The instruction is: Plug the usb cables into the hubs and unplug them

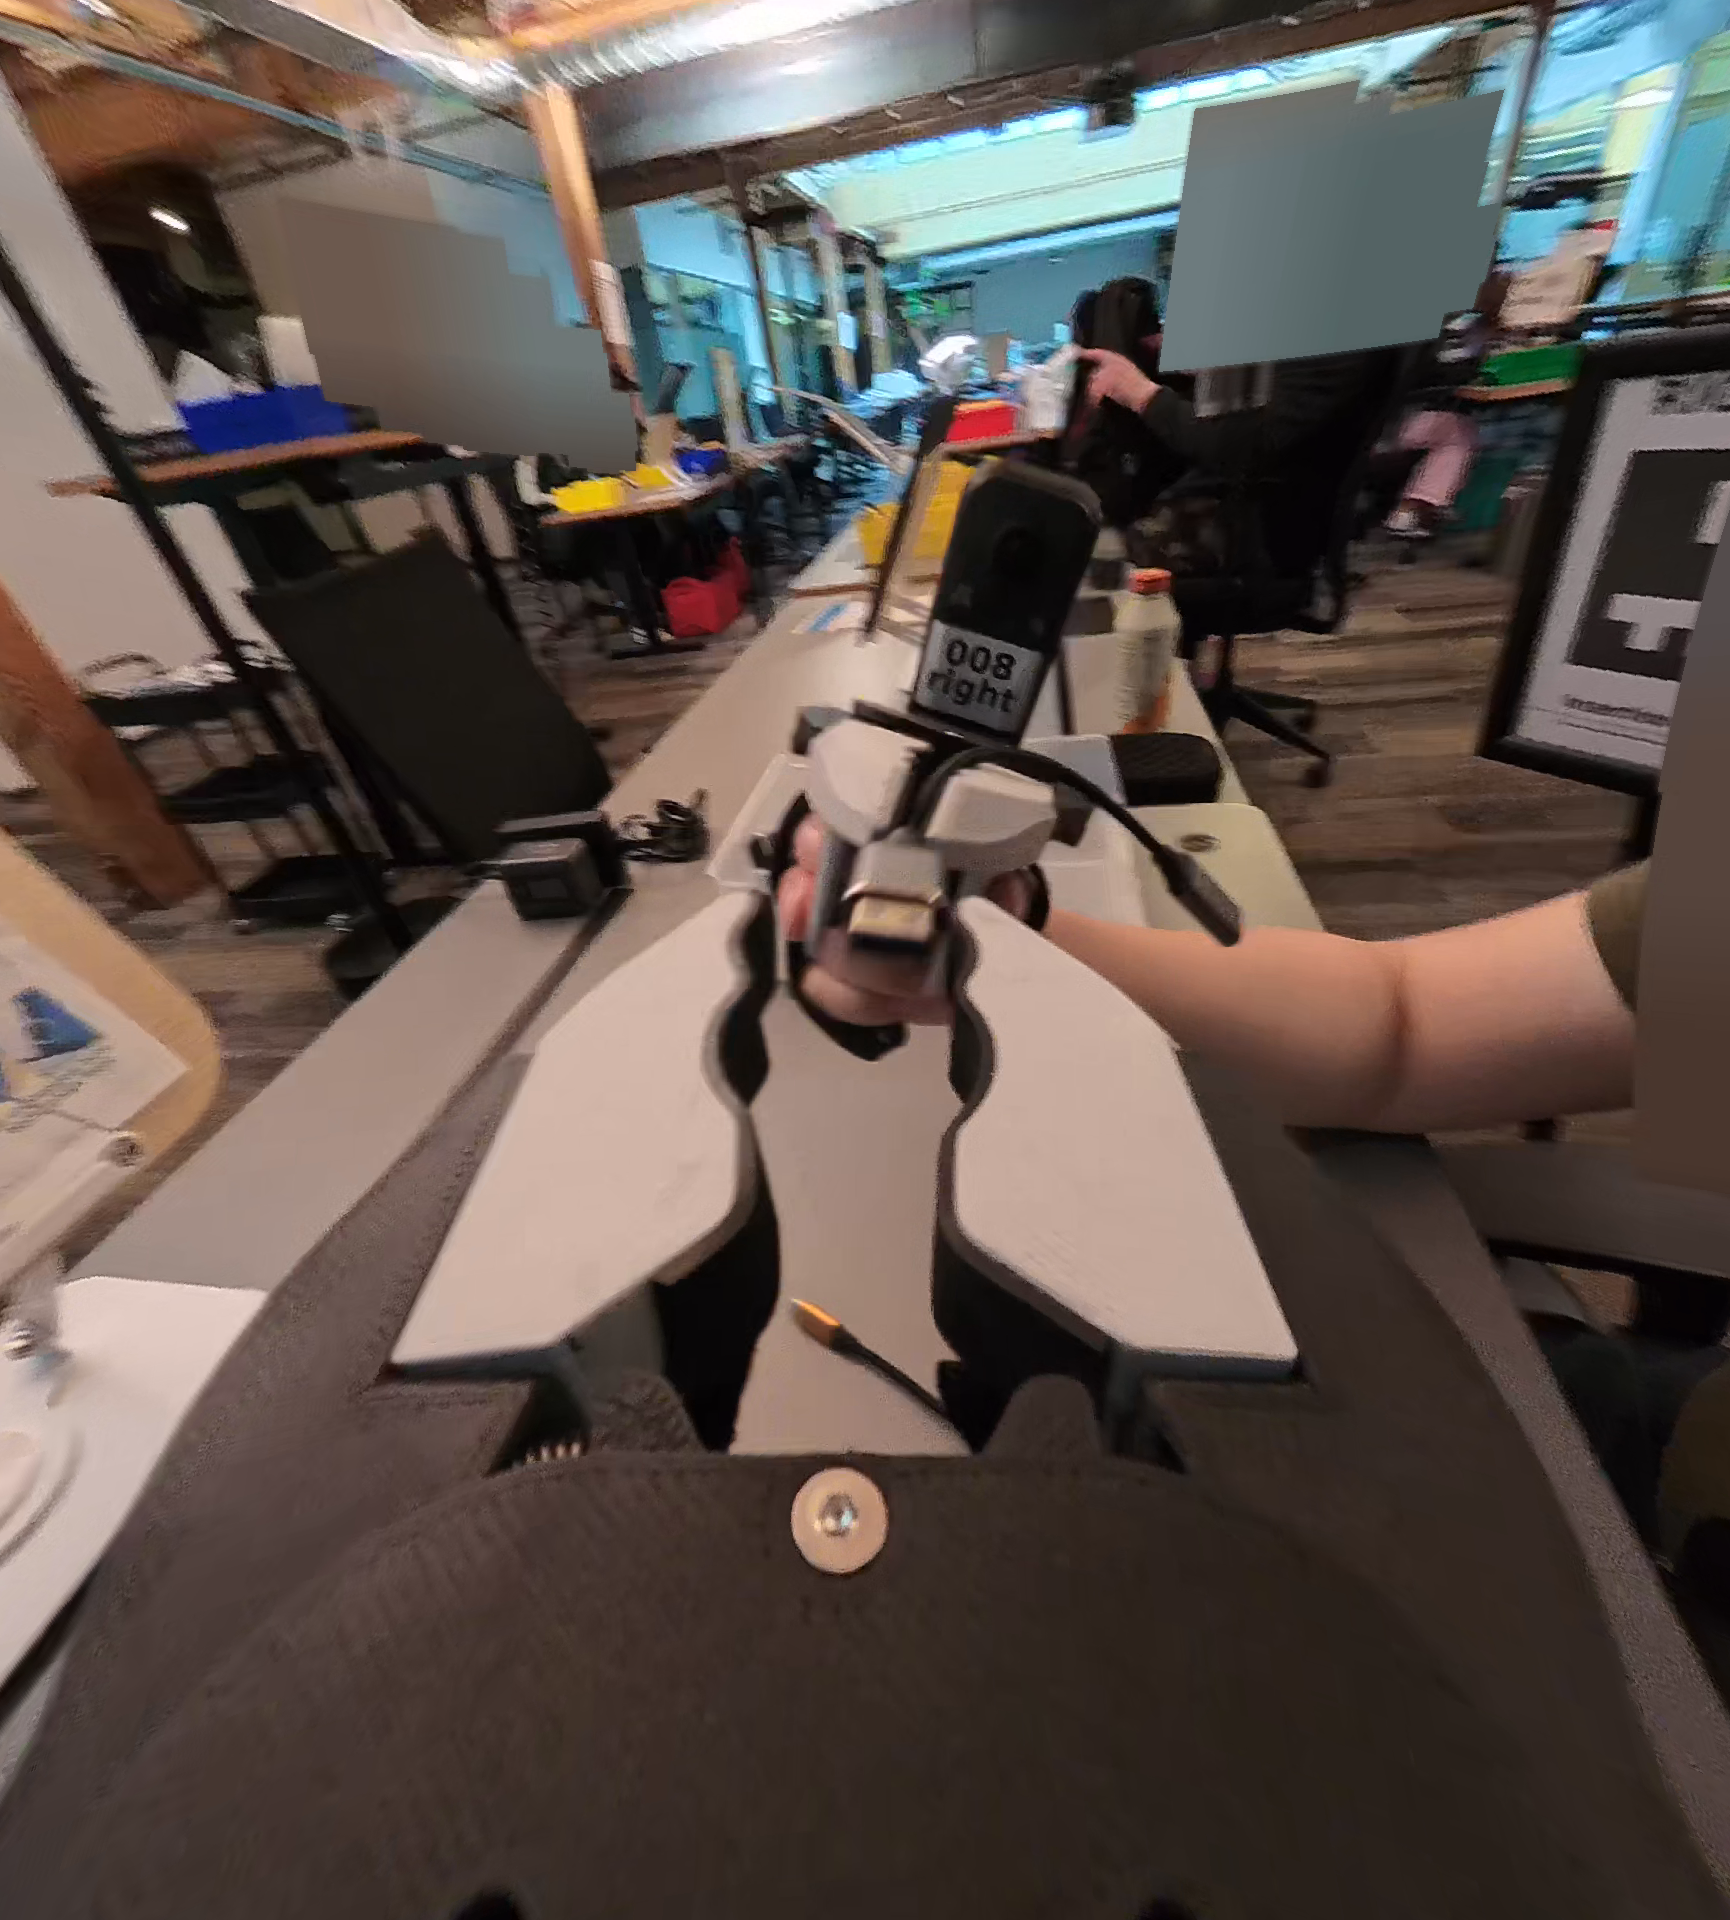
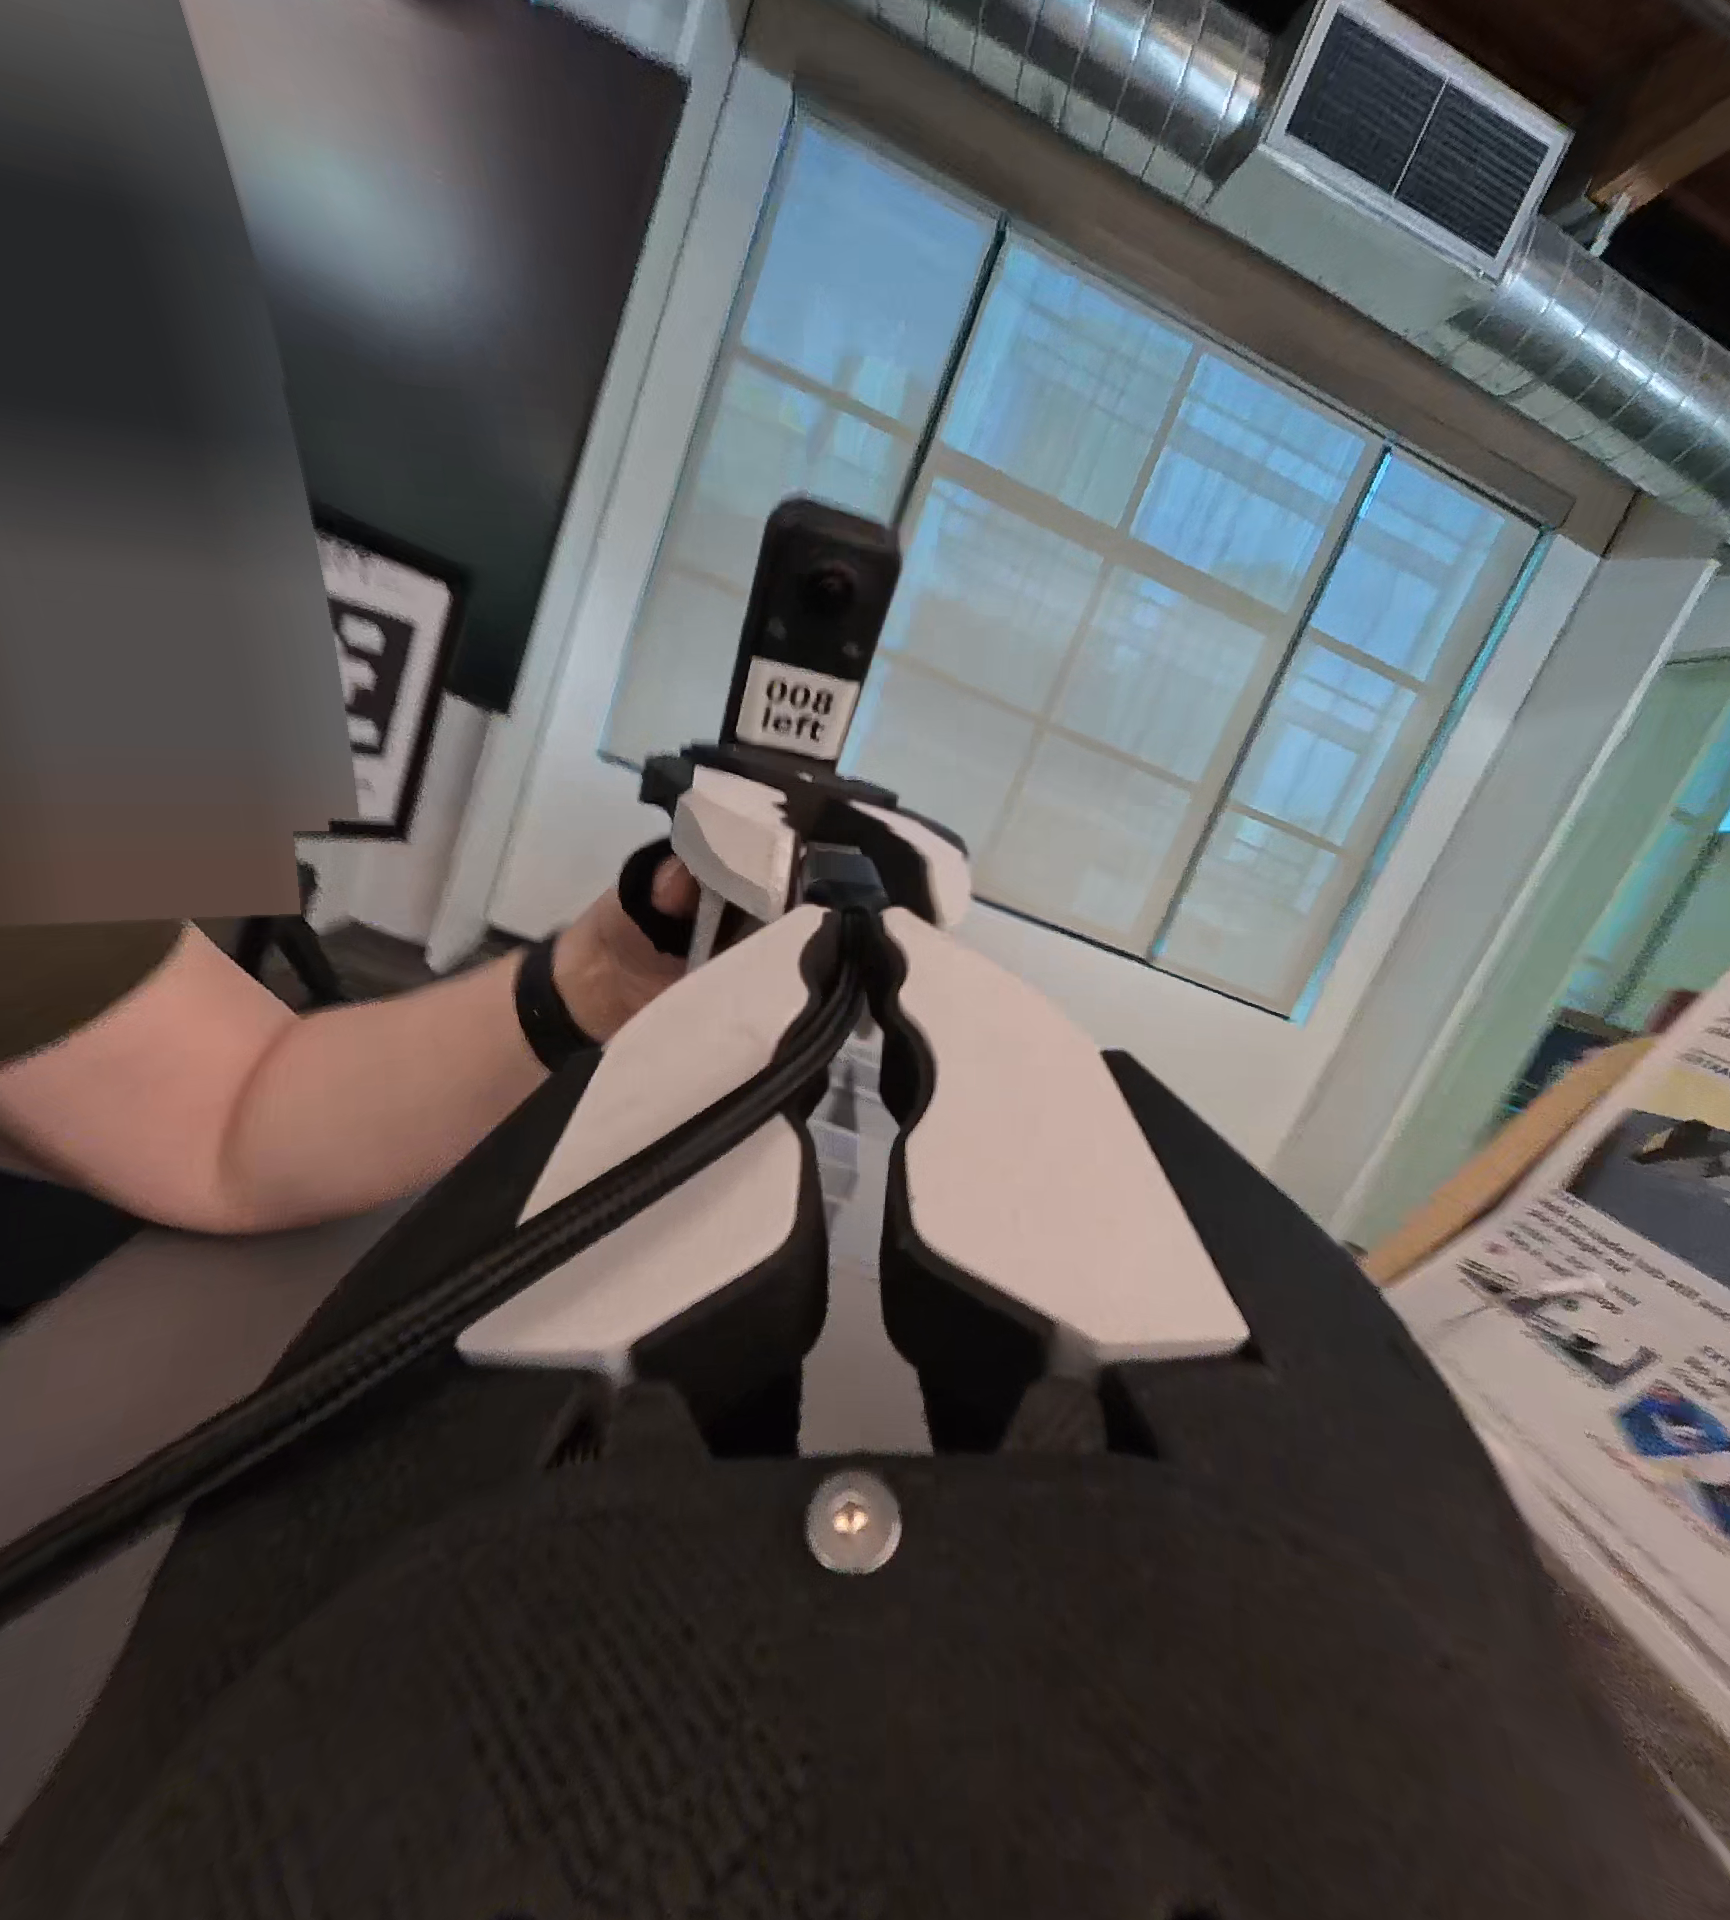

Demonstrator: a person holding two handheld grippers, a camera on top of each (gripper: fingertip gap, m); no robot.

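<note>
A long workshop room with wooden posts and rows of cluttered benches runs into the distance, and a smooth grey desk [image 1: 404,1091] stretches up through the middle of the left wrist view. Low centre in that view, the left tongs [image 1: 861,940] stand apart and hold nothing: flat pale plates with wavy black inner edges, on a ribbed black printed body. The gap seems kept ready to take whatever is offered. Facing them just above centre, the right tongs [image 1: 918,831] are clamped on a silver-grey USB plug with a rectangular metal mouth [image 1: 887,914], its open end pointing straight at the camera, most likely so that it can be lined up squarely. A bare hand [image 1: 840,982] grips the handle behind it. The plug's braided black cable [image 1: 1100,810] loops over the right plate and ends in a dark slim plug [image 1: 1204,894] hanging free at centre right. In the right wrist view this matte woven cable runs out to the lower left. No hub shows clearly. A thin black cable with an orange tip [image 1: 840,1335] lies loose on the desk, low in the frame.
</note>
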